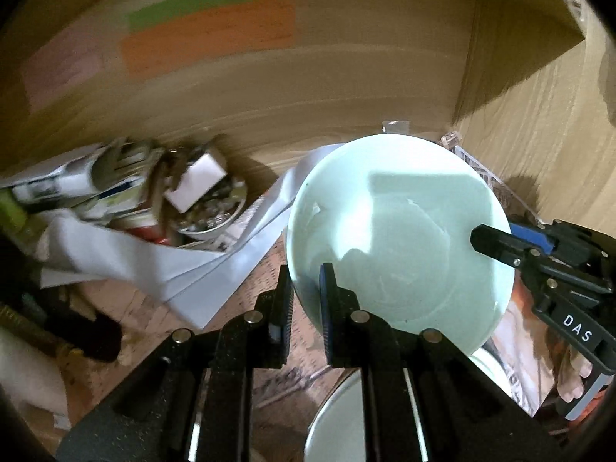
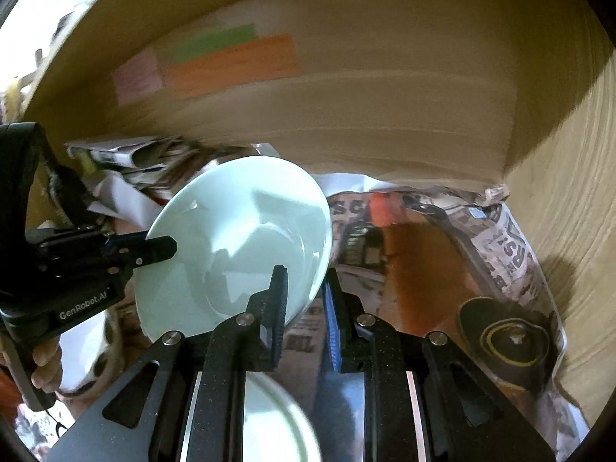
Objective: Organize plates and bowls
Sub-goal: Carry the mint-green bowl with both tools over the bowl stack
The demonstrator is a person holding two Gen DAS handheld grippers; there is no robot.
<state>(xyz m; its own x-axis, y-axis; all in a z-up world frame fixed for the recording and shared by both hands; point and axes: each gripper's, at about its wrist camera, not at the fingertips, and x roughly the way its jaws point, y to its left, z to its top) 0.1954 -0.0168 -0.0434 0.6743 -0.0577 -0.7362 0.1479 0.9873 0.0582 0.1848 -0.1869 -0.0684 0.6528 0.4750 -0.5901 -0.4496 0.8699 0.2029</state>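
Pale green plate (image 1: pixel 400 231) carried clear of the newspaper-covered counter (image 2: pixel 423 238), left gripper (image 1: pixel 308 300) and right gripper (image 2: pixel 304 300) fingers clamped on opposite rims to steady it.

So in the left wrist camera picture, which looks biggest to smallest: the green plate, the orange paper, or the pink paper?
1. Pale green plate, though it is nearest the camera, so that may exaggerate it.
2. Orange paper on the wooden wall.
3. Pink paper, blurred and near the curved edge, so roughly judged.
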